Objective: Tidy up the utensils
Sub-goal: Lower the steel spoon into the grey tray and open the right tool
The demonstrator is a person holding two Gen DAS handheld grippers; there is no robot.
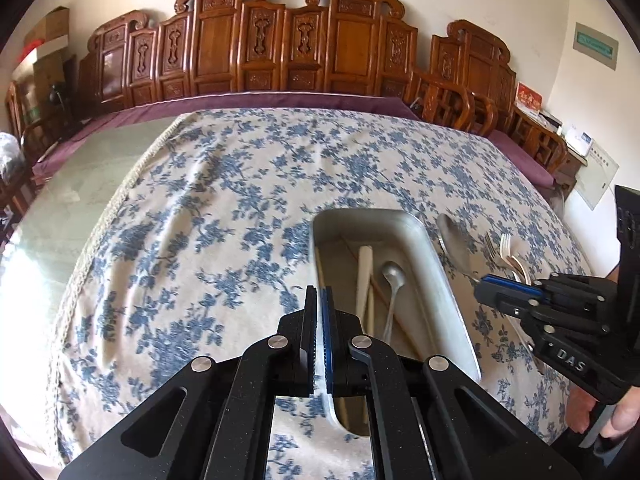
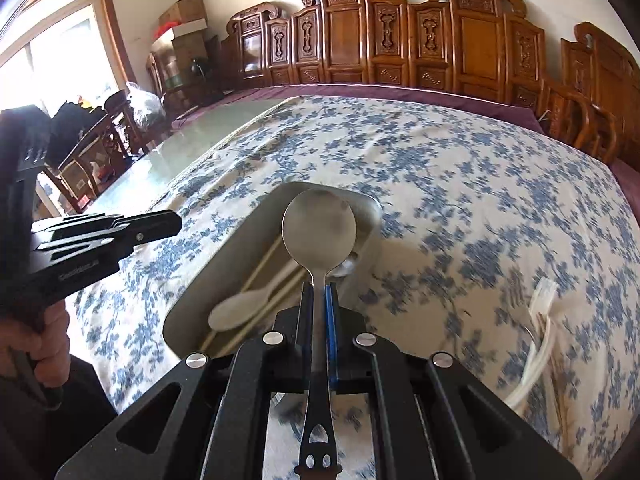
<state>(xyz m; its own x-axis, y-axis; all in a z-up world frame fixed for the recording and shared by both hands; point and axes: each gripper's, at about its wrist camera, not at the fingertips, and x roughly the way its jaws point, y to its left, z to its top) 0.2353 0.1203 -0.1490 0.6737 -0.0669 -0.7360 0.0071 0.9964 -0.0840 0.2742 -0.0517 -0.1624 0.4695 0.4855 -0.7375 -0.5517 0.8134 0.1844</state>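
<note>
A metal tray [image 1: 448, 280] [image 2: 256, 216] lies on the flowered tablecloth and holds a small metal spoon [image 1: 394, 280], a white plastic spoon [image 2: 240, 308] and chopsticks [image 1: 366, 280]. My right gripper [image 2: 320, 292] [image 1: 486, 282] is shut on the handle of a large metal spoon [image 2: 319, 228] [image 1: 454, 244], whose bowl hangs above the tray's far end. My left gripper [image 1: 319, 296] [image 2: 176, 220] is shut with nothing in it, above the tray's left rim. White plastic forks [image 1: 510, 258] [image 2: 540, 320] lie on the cloth right of the tray.
The blue-flowered tablecloth [image 1: 224, 208] covers the table, with a bare glass strip [image 1: 68, 200] at its left. Carved wooden chairs [image 1: 280, 48] line the far edge. A hand [image 2: 44, 344] grips the left tool's handle.
</note>
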